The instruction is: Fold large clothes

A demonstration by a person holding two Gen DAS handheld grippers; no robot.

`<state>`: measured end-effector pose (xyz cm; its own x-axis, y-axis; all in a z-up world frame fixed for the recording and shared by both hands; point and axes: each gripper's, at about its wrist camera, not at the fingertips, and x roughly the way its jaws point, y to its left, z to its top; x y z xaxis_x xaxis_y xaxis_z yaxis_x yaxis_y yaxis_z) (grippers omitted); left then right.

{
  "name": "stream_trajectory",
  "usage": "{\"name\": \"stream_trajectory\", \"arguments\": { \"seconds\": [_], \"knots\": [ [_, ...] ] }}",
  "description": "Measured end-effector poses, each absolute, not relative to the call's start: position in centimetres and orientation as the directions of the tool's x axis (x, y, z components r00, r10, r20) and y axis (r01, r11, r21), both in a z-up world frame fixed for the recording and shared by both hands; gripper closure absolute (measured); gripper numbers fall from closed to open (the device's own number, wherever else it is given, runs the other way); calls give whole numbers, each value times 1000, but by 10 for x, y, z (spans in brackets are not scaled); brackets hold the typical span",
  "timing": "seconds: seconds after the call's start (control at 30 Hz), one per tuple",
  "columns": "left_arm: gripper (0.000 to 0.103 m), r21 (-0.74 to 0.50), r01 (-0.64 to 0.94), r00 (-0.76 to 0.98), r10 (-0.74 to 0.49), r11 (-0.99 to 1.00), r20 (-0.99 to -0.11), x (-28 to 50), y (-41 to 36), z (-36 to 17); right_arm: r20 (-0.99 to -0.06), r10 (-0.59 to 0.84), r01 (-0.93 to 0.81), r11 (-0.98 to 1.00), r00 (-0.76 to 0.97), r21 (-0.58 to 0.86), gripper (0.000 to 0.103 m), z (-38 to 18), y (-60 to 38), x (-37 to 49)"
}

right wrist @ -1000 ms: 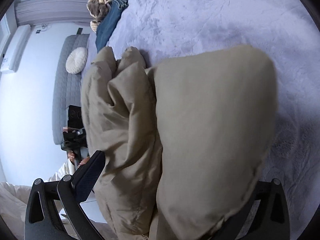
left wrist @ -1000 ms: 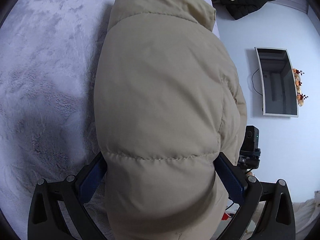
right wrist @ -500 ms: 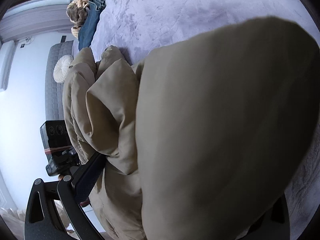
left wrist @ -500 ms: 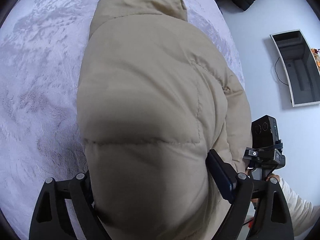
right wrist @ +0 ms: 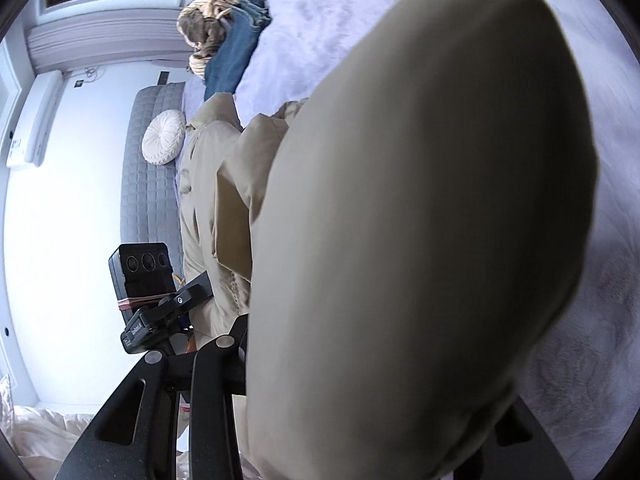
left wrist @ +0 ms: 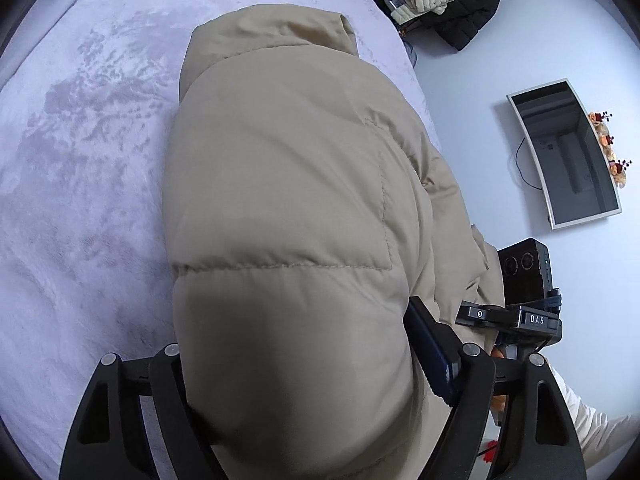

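In the left view, the left gripper [left wrist: 304, 384] is closing its jaws on the jacket [left wrist: 288, 208], now lifting off the bed [left wrist: 80, 200] near its right edge. In the right view, the right gripper [right wrist: 360, 400] is squeezing another puffy fold, so both ends are rising for the fold.

My jacket [left wrist: 280, 208]: matt beige quilted cloth, puffy.
Bedspread [left wrist: 80, 184] under it: pale plush, fuzzy.
My fingers [left wrist: 430, 354]: matt black plastic.
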<state>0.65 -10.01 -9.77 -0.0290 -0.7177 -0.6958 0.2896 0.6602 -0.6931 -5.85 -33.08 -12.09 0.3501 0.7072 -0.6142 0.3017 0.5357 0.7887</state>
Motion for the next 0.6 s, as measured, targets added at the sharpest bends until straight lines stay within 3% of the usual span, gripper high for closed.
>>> {"name": "stream_trajectory", "arguments": {
  "seconds": [0.37,0.6],
  "knots": [
    [20,-643,327,77,-698,692,-712,116,24,-82,-580,710,194,553,399,810,60,-111,-219,84],
    [20,-579,274,146,-628,768,-764,185,73,-126,-616,703,165,602,355,781,60,-145,-169,183]
  ]
}}
